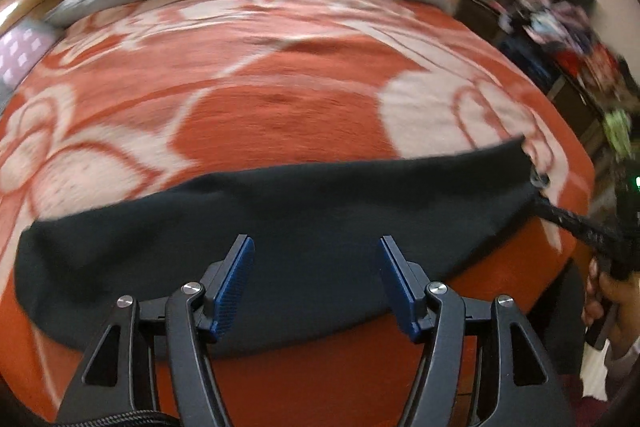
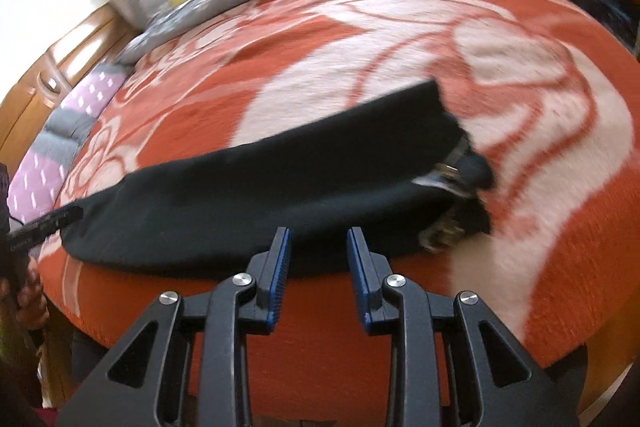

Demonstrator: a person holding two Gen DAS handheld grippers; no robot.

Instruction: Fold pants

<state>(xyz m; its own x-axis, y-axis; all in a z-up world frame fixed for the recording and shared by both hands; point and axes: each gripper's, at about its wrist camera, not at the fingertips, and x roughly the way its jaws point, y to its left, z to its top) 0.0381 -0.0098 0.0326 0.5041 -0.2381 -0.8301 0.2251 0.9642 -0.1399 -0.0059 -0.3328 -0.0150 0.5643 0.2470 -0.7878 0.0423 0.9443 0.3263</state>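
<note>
While both tongs (image 1: 316, 247) (image 2: 318, 239) gape empty, dark pants (image 1: 280, 219) lie across the orange floral blanket (image 1: 280, 99).

Orange floral blanket (image 1: 280, 99) covers bed; wooden cabinets (image 2: 52, 75) beside.

The black pants (image 1: 280, 227) (image 2: 256, 195) lie flat as a long folded band just ahead of both grippers, waistband at the right end.

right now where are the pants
The black pants lie flat across the near edge of the orange floral blanket, just ahead of both open hand-held grippers.
</note>
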